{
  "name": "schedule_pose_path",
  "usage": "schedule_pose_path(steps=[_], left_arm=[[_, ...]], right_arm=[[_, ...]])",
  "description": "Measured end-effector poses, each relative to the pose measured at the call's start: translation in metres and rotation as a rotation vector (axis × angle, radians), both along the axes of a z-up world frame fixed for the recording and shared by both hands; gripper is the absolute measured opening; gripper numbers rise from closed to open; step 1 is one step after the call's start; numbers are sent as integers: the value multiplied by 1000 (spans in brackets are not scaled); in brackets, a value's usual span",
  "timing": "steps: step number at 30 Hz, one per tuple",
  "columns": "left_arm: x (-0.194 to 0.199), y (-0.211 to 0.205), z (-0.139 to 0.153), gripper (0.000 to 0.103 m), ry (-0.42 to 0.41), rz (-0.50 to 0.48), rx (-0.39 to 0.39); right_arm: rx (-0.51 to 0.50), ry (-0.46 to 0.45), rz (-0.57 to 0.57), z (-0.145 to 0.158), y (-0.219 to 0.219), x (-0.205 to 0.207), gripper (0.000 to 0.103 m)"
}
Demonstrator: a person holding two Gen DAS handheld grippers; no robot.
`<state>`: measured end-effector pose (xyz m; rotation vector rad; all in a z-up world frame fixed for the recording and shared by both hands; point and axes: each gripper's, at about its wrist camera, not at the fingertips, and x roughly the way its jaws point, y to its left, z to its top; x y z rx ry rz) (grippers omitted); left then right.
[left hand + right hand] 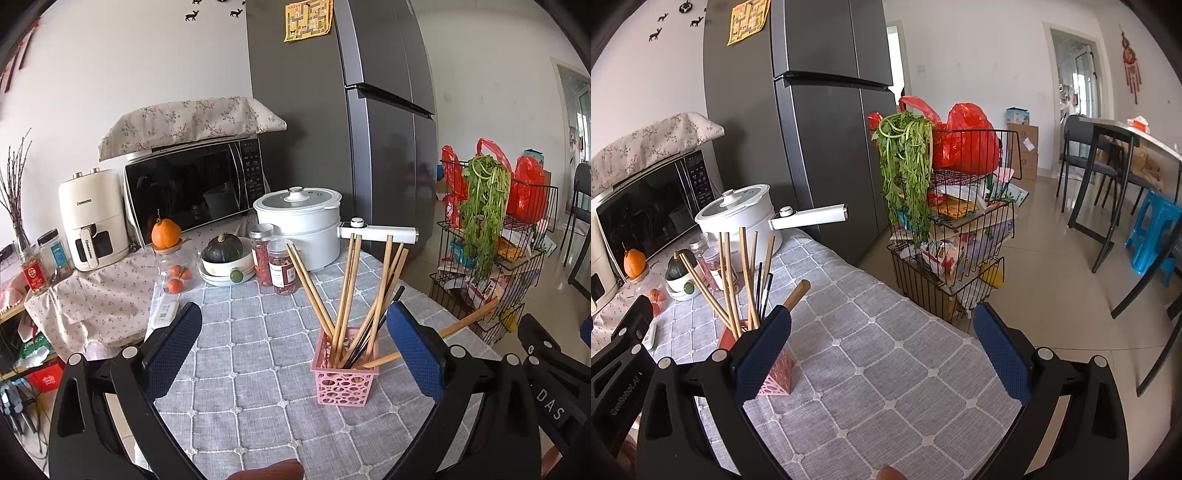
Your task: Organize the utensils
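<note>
Both pairs of fingers stand spread wide and hold nothing. The left gripper (293, 343) hovers over the counter (258, 369), which wears a grey quilted cloth, and its blue-padded fingers (173, 343) frame the pink perforated plastic basket (345, 380) standing just ahead, nearer its right finger. The right gripper (882, 350) hangs over bare cloth toward the counter's edge, with the same basket (777, 376) partly hidden behind its left finger.

The basket already holds the long wooden chopsticks (347, 288) and a few thin black chopsticks (373, 325), all leaning at loose angles. One wooden chopstick (465, 323) lies much flatter than the rest, its lower end resting on the basket rim and its upper end reaching out past the left gripper's right finger toward the counter's edge.

That slanting stick looks like the step in hand. To do it well, pinch it near the middle, lift the outer end until it stands steep, then let it slide down among the others. The basket looks light and top-heavy, so a sideways shove could tip it; the free gripper might steady a wall. No loose utensils show on the cloth in either view.

Beyond stand a white electric pot with a straight handle (299, 225) and a black wire rack of groceries (960, 229).
</note>
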<state>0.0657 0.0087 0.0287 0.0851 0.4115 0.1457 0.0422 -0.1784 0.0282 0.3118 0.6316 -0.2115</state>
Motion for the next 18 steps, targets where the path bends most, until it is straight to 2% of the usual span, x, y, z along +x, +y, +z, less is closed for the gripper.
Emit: schedule_pose_path(steps=[18], left_arm=[[1,2,-2,96,6,10,4]], right_arm=[[2,9,4,-2,1,0,96]])
